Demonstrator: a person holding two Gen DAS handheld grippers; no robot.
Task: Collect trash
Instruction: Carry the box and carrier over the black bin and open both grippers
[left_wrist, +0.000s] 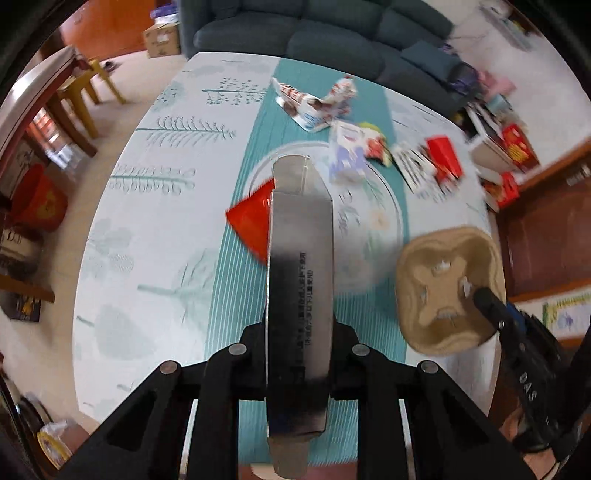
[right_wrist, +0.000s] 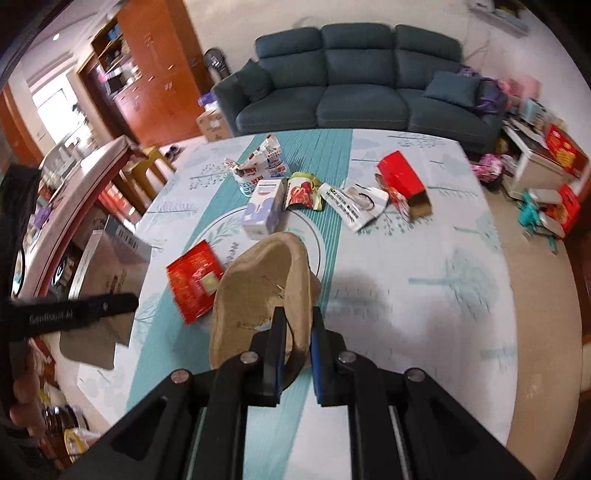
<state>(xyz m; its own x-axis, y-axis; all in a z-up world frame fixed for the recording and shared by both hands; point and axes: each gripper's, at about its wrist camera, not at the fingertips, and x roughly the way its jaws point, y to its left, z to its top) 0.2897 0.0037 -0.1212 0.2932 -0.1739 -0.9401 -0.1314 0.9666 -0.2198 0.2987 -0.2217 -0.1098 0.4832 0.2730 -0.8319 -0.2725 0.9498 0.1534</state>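
left claw (left_wrist: 299, 332): clamped on silver carton (left_wrist: 299, 258)
right claw (right_wrist: 298, 354): clamped on pulp cup carrier (right_wrist: 258, 295)
left on counter (right_wrist: 443, 295): red packet (right_wrist: 194, 280), several wrappers, boxes
progress: early, no bin seen

The tablecloth (right_wrist: 424, 258) is pale with teal tree prints and a teal striped band down its middle. The flattened box (left_wrist: 299, 280) is silvery grey with a line of black print. The cup carrier (right_wrist: 258, 295) is plain tan cardboard. Near it on the left lies a red packet (right_wrist: 192, 280) with gold print. Farther off, the small carton (right_wrist: 264, 212) is white and lilac, the far right box (right_wrist: 400, 177) is red, and the sofa (right_wrist: 354, 96) is dark teal.
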